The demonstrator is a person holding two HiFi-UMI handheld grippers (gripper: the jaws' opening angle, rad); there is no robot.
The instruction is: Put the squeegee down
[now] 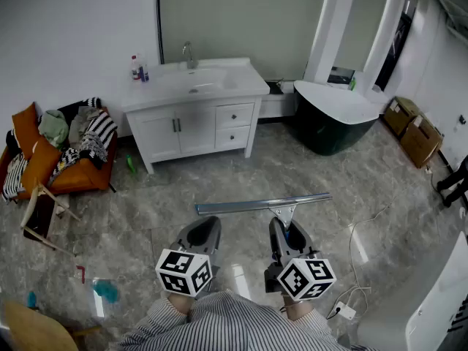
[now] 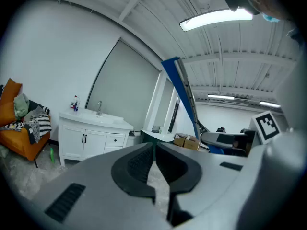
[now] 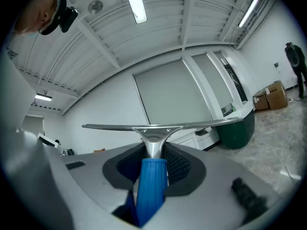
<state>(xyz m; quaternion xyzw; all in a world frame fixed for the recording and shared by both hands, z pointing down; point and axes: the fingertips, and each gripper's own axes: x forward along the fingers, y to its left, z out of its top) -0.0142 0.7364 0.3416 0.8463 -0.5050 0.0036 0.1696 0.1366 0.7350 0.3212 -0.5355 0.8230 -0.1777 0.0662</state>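
Observation:
A squeegee with a long metal blade [image 1: 263, 204] and a blue handle [image 3: 151, 186] is held level in front of me. My right gripper [image 1: 287, 234] is shut on the handle, and the blade [image 3: 158, 126] stretches crosswise just beyond its jaws. My left gripper [image 1: 202, 234] hovers beside it on the left, shut and empty, its dark pads [image 2: 139, 164] meeting at the tips. In the left gripper view the squeegee's blue handle [image 2: 180, 92] rises at the right, apart from the jaws.
A white vanity with a sink [image 1: 197, 112] stands against the far wall. A dark green tub [image 1: 333, 119] sits at the right, cardboard boxes [image 1: 413, 130] beyond it. An orange sofa with clothes [image 1: 62, 152] is at the left. A cable and plug [image 1: 347, 309] lie on the marble floor.

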